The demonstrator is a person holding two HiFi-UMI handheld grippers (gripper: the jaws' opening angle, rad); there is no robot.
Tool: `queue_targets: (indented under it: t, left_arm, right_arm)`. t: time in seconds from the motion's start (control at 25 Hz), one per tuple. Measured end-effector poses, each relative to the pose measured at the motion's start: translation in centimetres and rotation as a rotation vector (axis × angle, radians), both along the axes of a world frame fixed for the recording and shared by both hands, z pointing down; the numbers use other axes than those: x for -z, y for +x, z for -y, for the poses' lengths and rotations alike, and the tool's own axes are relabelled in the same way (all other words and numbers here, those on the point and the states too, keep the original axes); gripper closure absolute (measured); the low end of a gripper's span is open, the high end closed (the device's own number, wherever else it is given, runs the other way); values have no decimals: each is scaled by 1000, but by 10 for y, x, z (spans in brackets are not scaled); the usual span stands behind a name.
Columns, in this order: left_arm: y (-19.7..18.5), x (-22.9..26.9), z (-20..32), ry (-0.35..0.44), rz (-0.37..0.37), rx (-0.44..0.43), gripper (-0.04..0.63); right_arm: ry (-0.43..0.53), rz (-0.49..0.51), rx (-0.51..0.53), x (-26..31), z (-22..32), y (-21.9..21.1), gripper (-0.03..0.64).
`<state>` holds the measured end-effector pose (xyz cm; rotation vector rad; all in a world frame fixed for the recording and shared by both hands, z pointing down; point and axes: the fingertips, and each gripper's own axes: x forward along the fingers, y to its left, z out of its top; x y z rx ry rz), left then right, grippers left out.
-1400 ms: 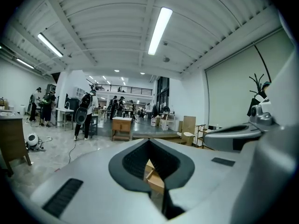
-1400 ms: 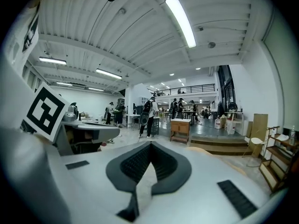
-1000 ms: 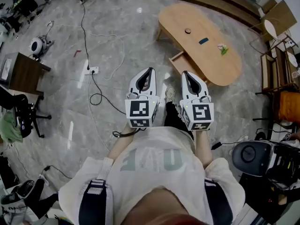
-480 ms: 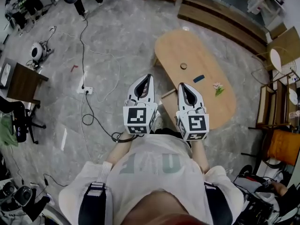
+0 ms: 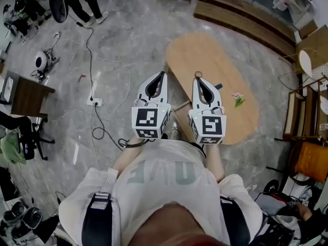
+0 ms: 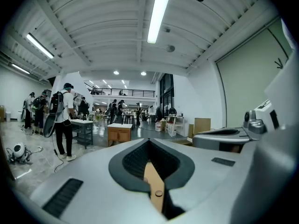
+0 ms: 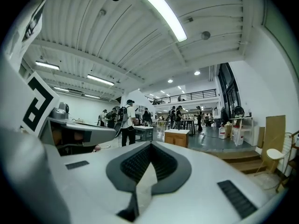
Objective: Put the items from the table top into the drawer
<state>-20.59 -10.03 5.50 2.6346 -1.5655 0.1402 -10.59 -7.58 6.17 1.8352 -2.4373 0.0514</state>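
Note:
In the head view an oval wooden table (image 5: 220,60) stands ahead on the floor. On it lie a small round brown thing (image 5: 198,74), a blue item (image 5: 219,86) and a pink and green flower-like item (image 5: 237,99). An open wooden drawer (image 5: 180,114) shows under the table's near edge, between the two grippers. My left gripper (image 5: 164,74) is held out level over the floor just left of the table, shut and empty. My right gripper (image 5: 197,78) is over the table's near edge, its tip beside the round thing, also shut and empty. Both gripper views look across the hall, above the table.
A black cable and a white power strip (image 5: 94,102) lie on the floor to the left. A dark side table (image 5: 25,92) stands at far left, long wooden benches (image 5: 241,15) behind the table, chairs (image 5: 310,160) at right. People (image 6: 63,120) stand in the hall beyond.
The person has walked toward the table: it has come nearer in the head view. Both grippers, still shut, now reach its near end, and the right one overlaps the tabletop.

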Motion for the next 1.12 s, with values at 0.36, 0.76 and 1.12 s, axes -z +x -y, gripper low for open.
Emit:
queue_targets:
  t: [0.36, 0.76, 1.12]
  left_arm:
    - [16, 7, 35, 7, -49, -48, 591]
    - [44, -9, 61, -22, 41, -197, 591]
    - [142, -61, 85, -68, 91, -442, 591]
  right_arm:
    - [-3, -26, -67, 3, 24, 16, 612]
    - [-35, 12, -227, -4, 38, 47, 612]
    - [-87, 74, -454, -58, 32, 126, 612]
